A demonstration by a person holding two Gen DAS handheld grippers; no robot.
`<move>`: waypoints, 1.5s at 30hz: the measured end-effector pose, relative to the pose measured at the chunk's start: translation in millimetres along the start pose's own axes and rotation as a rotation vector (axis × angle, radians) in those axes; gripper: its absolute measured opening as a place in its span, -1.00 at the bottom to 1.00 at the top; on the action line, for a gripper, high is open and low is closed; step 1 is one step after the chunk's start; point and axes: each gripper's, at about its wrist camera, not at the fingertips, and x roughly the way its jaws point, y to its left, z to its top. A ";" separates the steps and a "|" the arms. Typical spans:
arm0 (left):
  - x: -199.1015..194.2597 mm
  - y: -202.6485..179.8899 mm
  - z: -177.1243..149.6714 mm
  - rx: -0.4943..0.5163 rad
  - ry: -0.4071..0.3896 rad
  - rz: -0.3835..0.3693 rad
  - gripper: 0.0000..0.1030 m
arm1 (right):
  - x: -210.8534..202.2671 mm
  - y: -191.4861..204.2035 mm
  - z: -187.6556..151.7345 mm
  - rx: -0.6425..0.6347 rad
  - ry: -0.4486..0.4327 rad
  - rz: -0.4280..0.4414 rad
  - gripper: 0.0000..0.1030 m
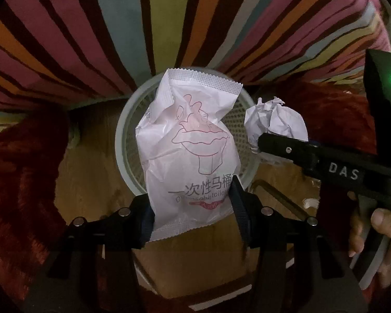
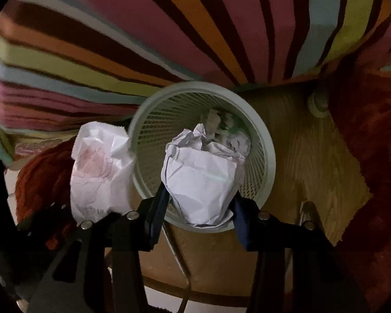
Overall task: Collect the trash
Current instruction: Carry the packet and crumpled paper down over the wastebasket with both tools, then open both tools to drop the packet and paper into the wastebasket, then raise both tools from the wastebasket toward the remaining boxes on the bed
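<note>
A pale mesh waste basket [image 1: 125, 133] [image 2: 263, 140] stands on the wooden floor below both grippers. My left gripper [image 1: 193, 208] is shut on a white plastic wrapper [image 1: 187, 140] with a pink toilet drawing, held over the basket's mouth. The same wrapper [image 2: 99, 167] shows at the left in the right wrist view. My right gripper [image 2: 200, 208] is shut on a crumpled ball of white paper [image 2: 203, 177], also above the basket. That ball [image 1: 273, 120] and the right gripper [image 1: 281, 146] appear at the right in the left wrist view. Crumpled trash [image 2: 221, 127] lies inside the basket.
A striped, many-coloured bed cover [image 1: 169, 26] [image 2: 169, 26] hangs just behind the basket. Dark red fuzzy cloth [image 1: 18, 182] [image 2: 372, 143] lies on both sides of the wooden floor [image 2: 312, 156]. A hand [image 1: 378, 229] holds the right gripper's handle.
</note>
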 end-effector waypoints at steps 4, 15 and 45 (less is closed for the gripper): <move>18.1 5.1 7.5 -0.021 0.050 0.013 0.00 | 15.7 -2.6 5.0 0.028 0.040 0.000 -0.14; 36.6 12.9 15.8 -0.061 0.106 0.031 0.29 | 19.2 -3.7 8.3 0.040 0.067 0.019 0.16; -54.4 11.2 -2.8 -0.064 -0.287 0.073 0.66 | -79.2 34.0 -14.7 -0.144 -0.328 -0.127 0.62</move>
